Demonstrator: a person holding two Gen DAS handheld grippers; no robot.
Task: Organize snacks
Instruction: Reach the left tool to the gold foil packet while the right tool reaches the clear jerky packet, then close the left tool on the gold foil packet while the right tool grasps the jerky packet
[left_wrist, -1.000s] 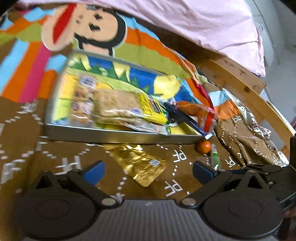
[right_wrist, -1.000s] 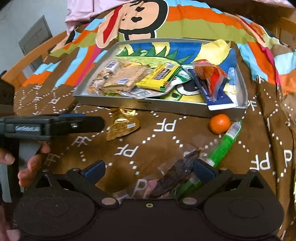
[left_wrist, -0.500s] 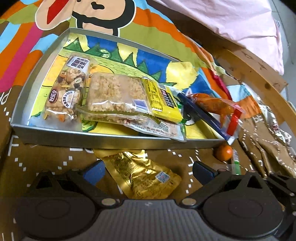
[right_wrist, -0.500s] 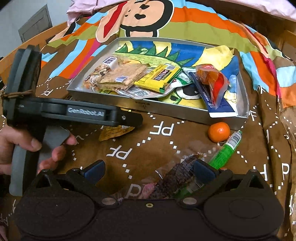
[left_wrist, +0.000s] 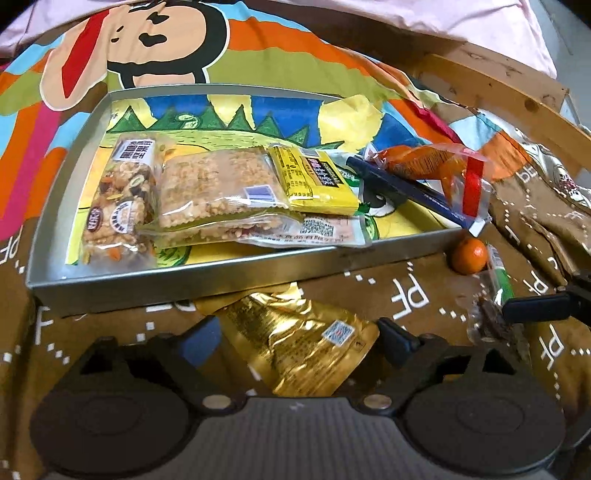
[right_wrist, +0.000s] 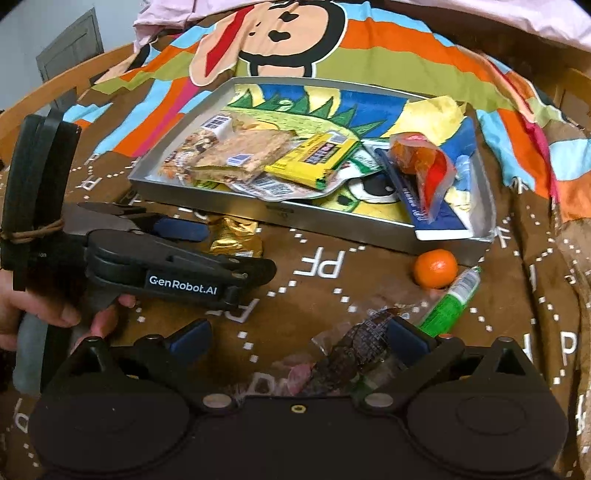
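Gold pouch (left_wrist: 295, 341): lay on the blanket against the tray (left_wrist: 155, 291) front wall; I judged it light, crinkly, slippery.
Hold: its near edge.
Left gripper (left_wrist: 295, 338): spread wide around it.
Right gripper (right_wrist: 295, 338): open, over a dark snack packet (right_wrist: 354, 350).

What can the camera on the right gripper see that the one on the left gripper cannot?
Only the right wrist view shows the whole left gripper from outside, the hand holding it, and a grey door. Only the left wrist view shows the gold pouch in full, lying between that gripper's open fingers. Both show the metal tray of snacks, the small orange, the green tube and the dark snack packet.
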